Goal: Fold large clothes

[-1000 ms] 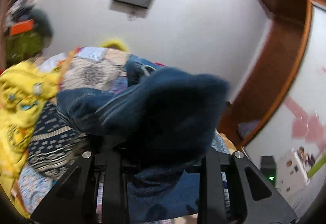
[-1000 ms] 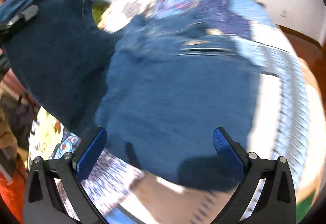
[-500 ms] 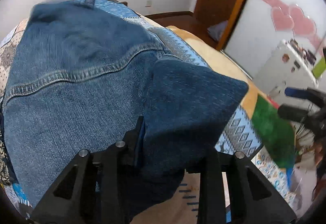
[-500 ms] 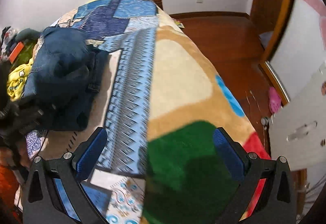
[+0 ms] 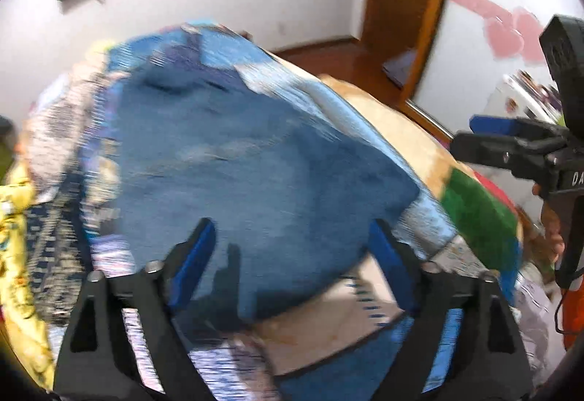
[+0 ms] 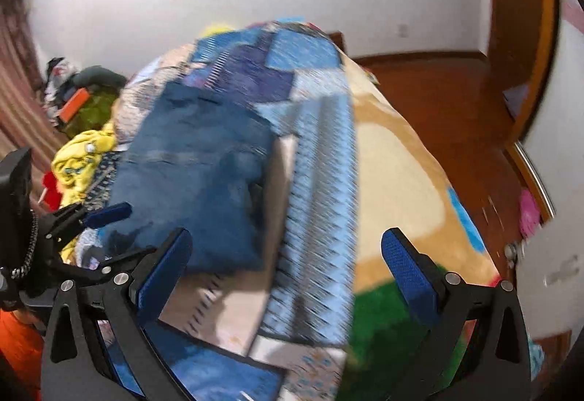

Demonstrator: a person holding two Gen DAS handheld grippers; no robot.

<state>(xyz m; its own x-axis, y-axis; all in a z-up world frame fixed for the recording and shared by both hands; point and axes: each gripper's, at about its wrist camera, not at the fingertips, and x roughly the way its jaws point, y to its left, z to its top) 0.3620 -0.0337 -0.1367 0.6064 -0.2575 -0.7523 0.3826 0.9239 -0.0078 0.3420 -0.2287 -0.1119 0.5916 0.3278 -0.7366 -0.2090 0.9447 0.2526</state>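
Both tongs are spread wide and hold nothing. Just ahead of the left tongs (image 5: 288, 255) the blue jeans (image 5: 248, 160) lie on the bed in a thick, folded bundle, so this fold looks nearly done. They sit ahead and left of the right tongs (image 6: 288, 255). Under them is a soft patchwork blanket (image 6: 394, 182). Farther left lies a crumpled yellow cloth (image 6: 84, 153), maybe next to fold.

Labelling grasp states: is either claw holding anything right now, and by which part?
Nothing is held. The left claw and right claw are both open, and the folded jeans lie free on the patchwork blanket.
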